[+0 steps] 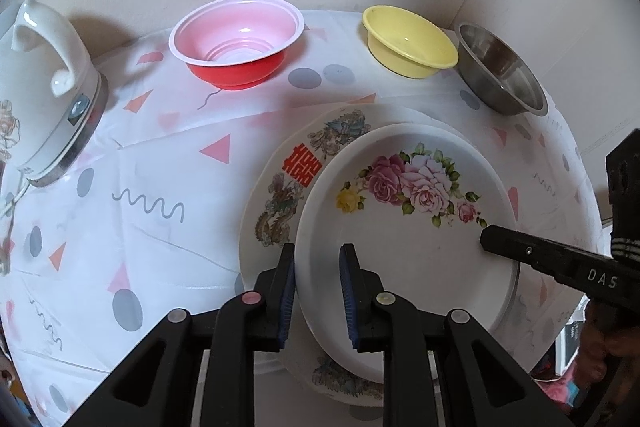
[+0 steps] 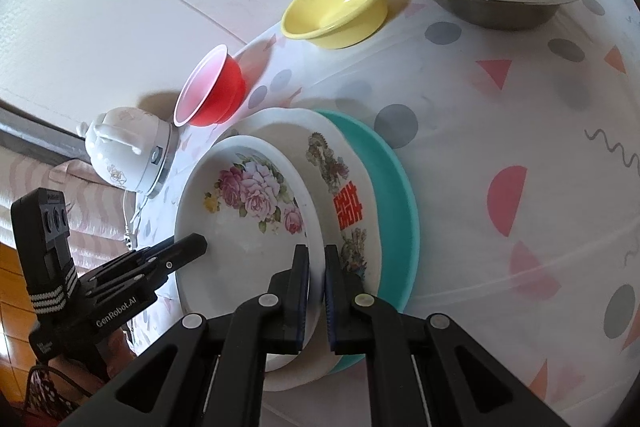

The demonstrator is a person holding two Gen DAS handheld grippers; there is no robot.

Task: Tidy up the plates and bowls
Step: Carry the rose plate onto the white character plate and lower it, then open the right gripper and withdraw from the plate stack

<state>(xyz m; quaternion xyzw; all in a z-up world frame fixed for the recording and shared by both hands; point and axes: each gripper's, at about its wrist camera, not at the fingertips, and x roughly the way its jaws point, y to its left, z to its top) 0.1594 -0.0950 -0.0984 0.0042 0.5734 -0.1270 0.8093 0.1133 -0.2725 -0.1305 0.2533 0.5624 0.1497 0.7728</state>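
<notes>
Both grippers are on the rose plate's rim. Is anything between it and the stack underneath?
Nothing visible. The rose plate already sits on the dragon plate, which lies on the teal plate. Left gripper and right gripper both pinch its rim.

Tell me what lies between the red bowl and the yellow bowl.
Nothing but bare patterned tablecloth between the red bowl and the yellow bowl, seen in both wrist views.

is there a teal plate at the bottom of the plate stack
Yes, a teal plate lies under the dragon-pattern plate and the rose plate.
</notes>
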